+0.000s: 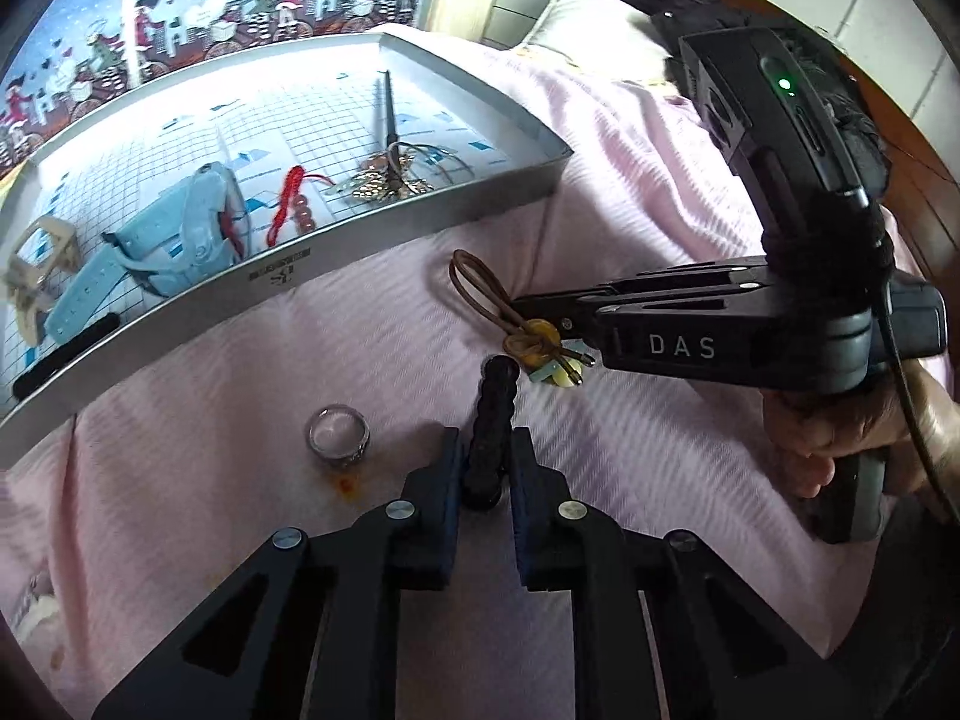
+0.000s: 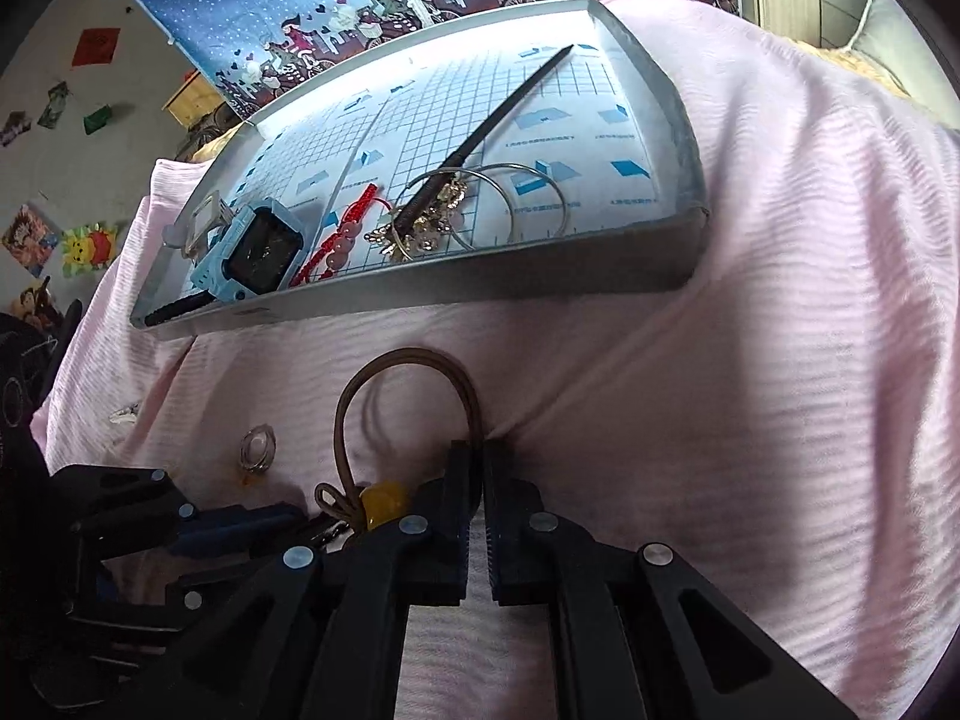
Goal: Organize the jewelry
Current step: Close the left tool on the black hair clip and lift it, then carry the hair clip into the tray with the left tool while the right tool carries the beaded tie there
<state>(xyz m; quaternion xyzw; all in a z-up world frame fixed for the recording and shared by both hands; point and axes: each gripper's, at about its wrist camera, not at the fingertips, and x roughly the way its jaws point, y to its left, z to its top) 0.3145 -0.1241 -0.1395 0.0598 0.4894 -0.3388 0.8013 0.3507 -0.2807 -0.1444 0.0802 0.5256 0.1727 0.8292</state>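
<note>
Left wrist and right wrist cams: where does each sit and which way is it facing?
Left wrist: on the left gripper, low over the pink cover, facing the tray; the right gripper and hand show.
Right wrist: on the right gripper, facing the tray; the left gripper shows lower left.
Shared: tray, brown cord loop, ring.

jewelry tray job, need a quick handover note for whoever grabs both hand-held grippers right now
Left hand-held gripper: shut on the black beaded piece on the pink cloth.
Right hand-held gripper: shut on the brown cord bracelet.
Done: blue watch, red bracelet, black hair stick and hoops already in the tray.
Left: both held pieces and the silver ring on the cloth.
</note>
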